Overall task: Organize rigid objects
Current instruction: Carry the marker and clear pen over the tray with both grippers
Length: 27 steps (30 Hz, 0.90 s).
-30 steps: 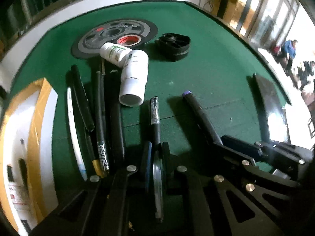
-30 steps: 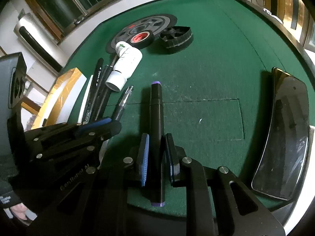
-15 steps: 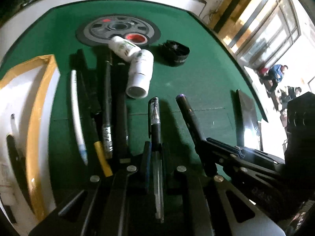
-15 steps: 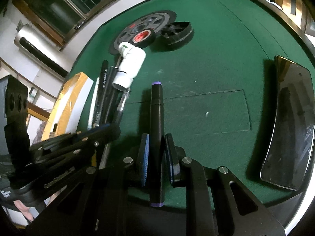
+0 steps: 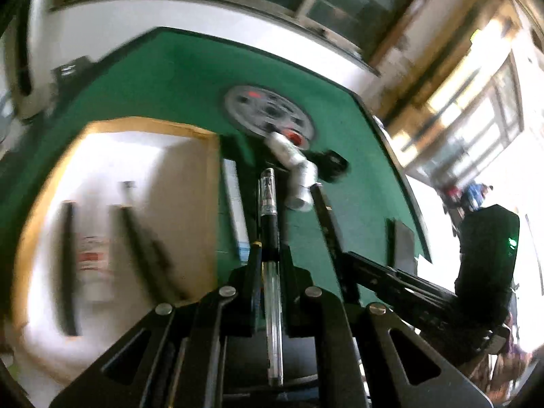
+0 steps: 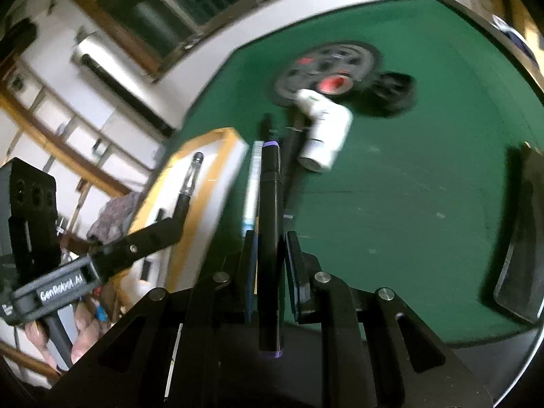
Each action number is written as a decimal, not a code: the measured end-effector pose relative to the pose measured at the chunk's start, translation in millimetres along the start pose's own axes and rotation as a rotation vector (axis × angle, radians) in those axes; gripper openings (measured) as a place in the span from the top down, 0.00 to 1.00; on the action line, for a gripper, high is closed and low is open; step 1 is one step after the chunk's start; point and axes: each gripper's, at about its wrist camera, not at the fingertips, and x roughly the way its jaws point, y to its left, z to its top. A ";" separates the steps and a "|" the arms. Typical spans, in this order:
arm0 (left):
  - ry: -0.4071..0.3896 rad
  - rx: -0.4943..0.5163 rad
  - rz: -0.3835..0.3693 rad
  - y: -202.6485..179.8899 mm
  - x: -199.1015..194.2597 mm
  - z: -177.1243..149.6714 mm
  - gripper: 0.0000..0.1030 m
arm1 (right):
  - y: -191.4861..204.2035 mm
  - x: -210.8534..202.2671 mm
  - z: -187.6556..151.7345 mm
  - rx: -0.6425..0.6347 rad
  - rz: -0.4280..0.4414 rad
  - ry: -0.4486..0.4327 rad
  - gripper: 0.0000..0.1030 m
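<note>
A: While both views were smeared with blur, what filled most of them?

B: The green table (image 6: pixel 425 204) took up the middle and right of the right wrist view. The white tray with a yellow rim (image 5: pixel 112 183) filled the left half of the left wrist view, with a few dark pens lying in it, too blurred to count.

A: And the next biggest?

B: A grey weight plate (image 5: pixel 268 112) lay at upper centre, a white pipe elbow (image 6: pixel 324 129) just below it, and a dark slab (image 6: pixel 520 234) sat by the right edge of the right wrist view.

A: The grippers?

B: The left gripper (image 5: pixel 270 258) was clenched on a clear pen with a black grip (image 5: pixel 269 224), which stood out ahead of the jaws, off the felt, in the middle of the frame beside the tray's right rim. In the right wrist view that pen's tip sat over the tray at centre left. The right gripper (image 6: pixel 270 248) was clamped on a black marker with purple ends (image 6: pixel 270 204), running up the frame's centre, its far end near the tray's corner.
</note>
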 end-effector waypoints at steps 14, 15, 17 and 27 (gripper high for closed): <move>0.039 -0.198 0.204 83.8 16.7 -18.3 0.93 | 87.3 55.4 20.0 -0.168 0.080 0.067 0.85; 0.045 -0.201 0.208 85.1 18.6 -19.4 0.93 | 91.9 59.8 22.9 -0.180 0.078 0.066 0.85; 0.050 -0.216 0.207 88.9 20.7 -22.8 0.93 | 98.4 68.3 28.1 -0.184 0.083 0.073 0.85; 0.078 -0.248 0.243 100.3 29.7 -27.1 0.92 | 105.8 129.7 48.3 -0.177 0.043 0.157 0.85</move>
